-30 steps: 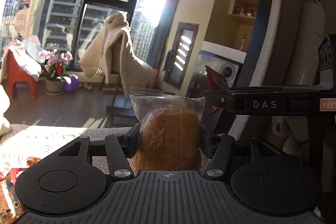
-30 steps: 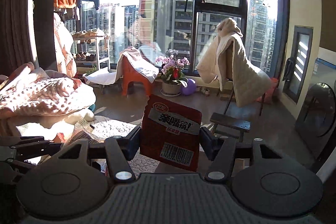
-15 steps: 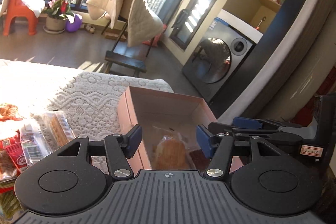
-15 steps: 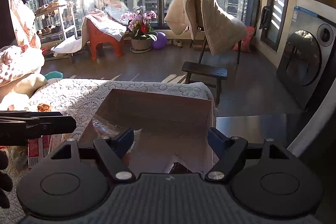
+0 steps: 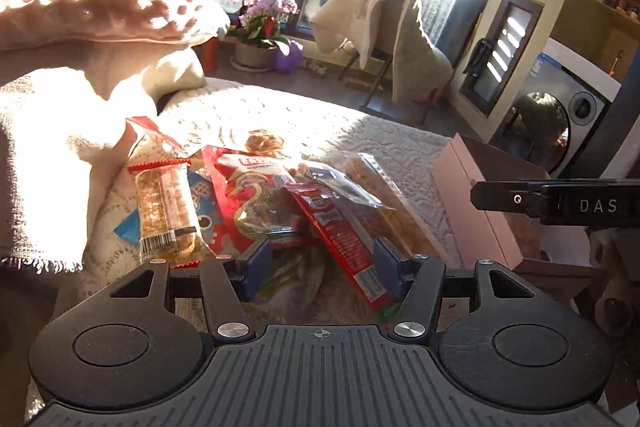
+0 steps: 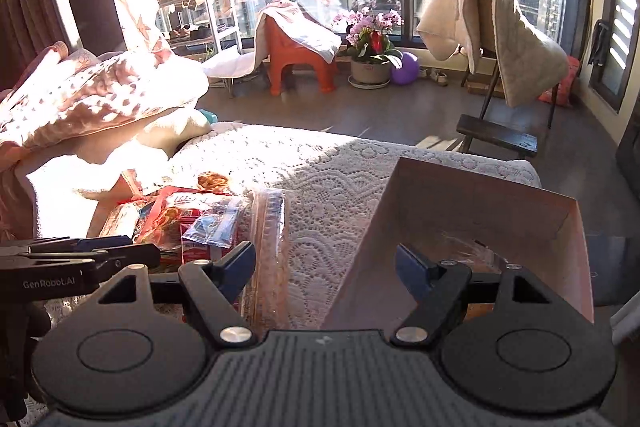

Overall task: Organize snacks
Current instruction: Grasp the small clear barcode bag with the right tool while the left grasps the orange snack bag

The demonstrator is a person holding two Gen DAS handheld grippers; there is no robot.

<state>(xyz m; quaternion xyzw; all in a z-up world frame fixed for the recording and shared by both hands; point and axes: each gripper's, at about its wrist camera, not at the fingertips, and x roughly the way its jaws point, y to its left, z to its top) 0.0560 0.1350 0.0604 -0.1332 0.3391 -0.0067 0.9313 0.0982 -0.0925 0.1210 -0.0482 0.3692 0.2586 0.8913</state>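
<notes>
A pile of wrapped snacks (image 5: 256, 195) lies on the white lace cloth (image 5: 280, 115); it also shows in the right wrist view (image 6: 188, 219). My left gripper (image 5: 318, 269) is open and empty, low over the near edge of the pile, with a long red packet (image 5: 344, 239) between its fingers. A pink cardboard box (image 6: 472, 211) stands to the right, with wrapped snacks inside. My right gripper (image 6: 325, 267) is open and empty, over the box's left wall. The box also shows at the right of the left wrist view (image 5: 472, 203).
A heap of pink and white bedding (image 6: 92, 95) lies at the left. Beyond the cloth's far edge stand a chair draped with a blanket (image 6: 492, 39), a flower pot (image 6: 370, 47) and an orange stool (image 6: 300, 55). A washing machine (image 5: 560, 119) stands at the right.
Both grippers let their packets go into the box and opened. The left gripper then swung left from the box to the snack pile. The right gripper shifted left to the box's left wall.
</notes>
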